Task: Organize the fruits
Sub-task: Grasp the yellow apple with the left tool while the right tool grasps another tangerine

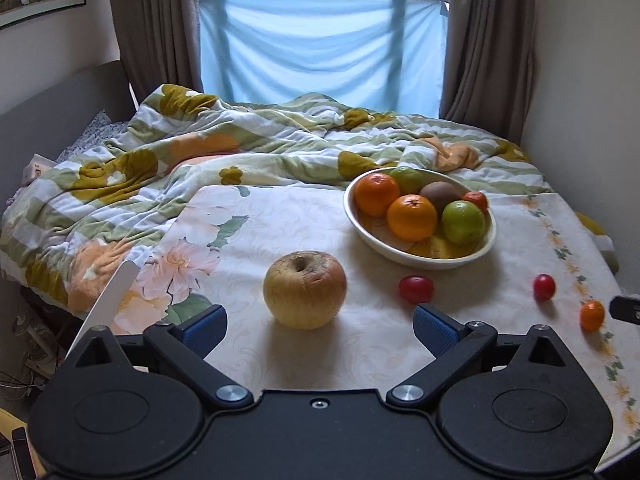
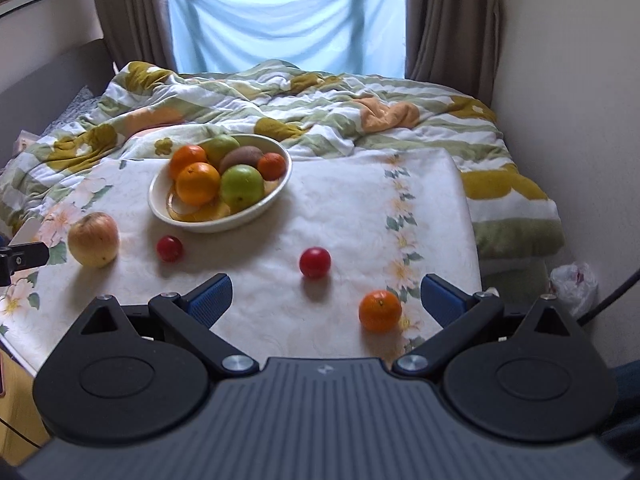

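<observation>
A white bowl holds oranges, green fruits, a kiwi and a small mandarin; it also shows in the right wrist view. A wrinkled yellow apple sits on the flowered table just ahead of my open, empty left gripper; it also shows in the right wrist view. Two red tomatoes and a small mandarin lie to the right. My right gripper is open and empty, with the mandarin between its fingers towards the right and a tomato just ahead.
The table stands against a bed with a rumpled flowered quilt. Curtains and a window are behind. A wall is close on the right. A white plastic bag lies on the floor at the right.
</observation>
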Motion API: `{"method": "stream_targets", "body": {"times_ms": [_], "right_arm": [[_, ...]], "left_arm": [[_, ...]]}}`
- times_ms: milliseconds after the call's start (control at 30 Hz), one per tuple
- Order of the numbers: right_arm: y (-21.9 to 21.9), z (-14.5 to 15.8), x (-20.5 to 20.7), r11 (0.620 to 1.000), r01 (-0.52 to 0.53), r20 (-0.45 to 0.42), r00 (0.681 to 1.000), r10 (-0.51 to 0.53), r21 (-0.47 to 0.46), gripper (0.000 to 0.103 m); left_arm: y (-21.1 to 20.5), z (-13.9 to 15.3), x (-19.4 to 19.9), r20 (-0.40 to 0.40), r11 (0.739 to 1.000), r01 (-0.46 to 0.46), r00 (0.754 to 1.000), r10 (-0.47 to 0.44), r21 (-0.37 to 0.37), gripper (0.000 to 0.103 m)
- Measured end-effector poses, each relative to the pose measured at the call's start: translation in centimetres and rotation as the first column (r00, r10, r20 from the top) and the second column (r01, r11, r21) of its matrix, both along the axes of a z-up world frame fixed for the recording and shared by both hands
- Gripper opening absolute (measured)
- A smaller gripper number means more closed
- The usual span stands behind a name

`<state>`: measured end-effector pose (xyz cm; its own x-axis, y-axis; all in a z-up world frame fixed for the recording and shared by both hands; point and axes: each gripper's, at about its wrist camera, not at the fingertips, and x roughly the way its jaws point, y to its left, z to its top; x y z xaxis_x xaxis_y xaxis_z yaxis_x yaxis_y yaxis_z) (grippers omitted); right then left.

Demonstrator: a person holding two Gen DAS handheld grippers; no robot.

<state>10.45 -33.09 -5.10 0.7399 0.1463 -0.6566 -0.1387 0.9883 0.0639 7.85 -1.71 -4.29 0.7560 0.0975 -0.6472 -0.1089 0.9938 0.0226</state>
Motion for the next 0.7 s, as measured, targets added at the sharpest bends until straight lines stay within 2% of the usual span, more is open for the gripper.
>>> {"method": "stream_targets", "body": {"times_ms": [167,300,400,533,700], "right_arm": [[-0.6,-3.5,0.6,0.997,0.068,-0.022,0.997,-0.068,-0.02,0.103],[-1.2,-5.7,1.3,0.993,0.115,-0.055,0.992,-0.117,-0.029,0.103],[-1.5,-6.2,1.8,0.99,0.141,-0.07,0.987,-0.142,-0.015,0.103],[-1.4,-6.6,2.5,0.988,0.15,-0.079,0.985,-0.152,-0.031,0.103],[-1.1,-7.2,3.7,0.989,0.14,-0.108,0.984,-0.145,-0.049,0.101]], "left_arm": [[1.2,-2.5,2.1,-0.014,0.999,-0.033,0.999,0.033,-0.031,0.1],[1.7,-3.6,4.0,-0.045,0.997,-0.029,0.999,0.025,-0.071,0.099],[2.1,-4.3,5.5,-0.064,0.995,-0.05,0.997,0.044,-0.083,0.1],[2.5,-5.1,7.0,-0.09,0.992,-0.109,0.991,0.104,-0.064,0.098],[2.8,-5.8,8.3,-0.119,0.992,-0.1,0.989,0.09,-0.078,0.092]]}}
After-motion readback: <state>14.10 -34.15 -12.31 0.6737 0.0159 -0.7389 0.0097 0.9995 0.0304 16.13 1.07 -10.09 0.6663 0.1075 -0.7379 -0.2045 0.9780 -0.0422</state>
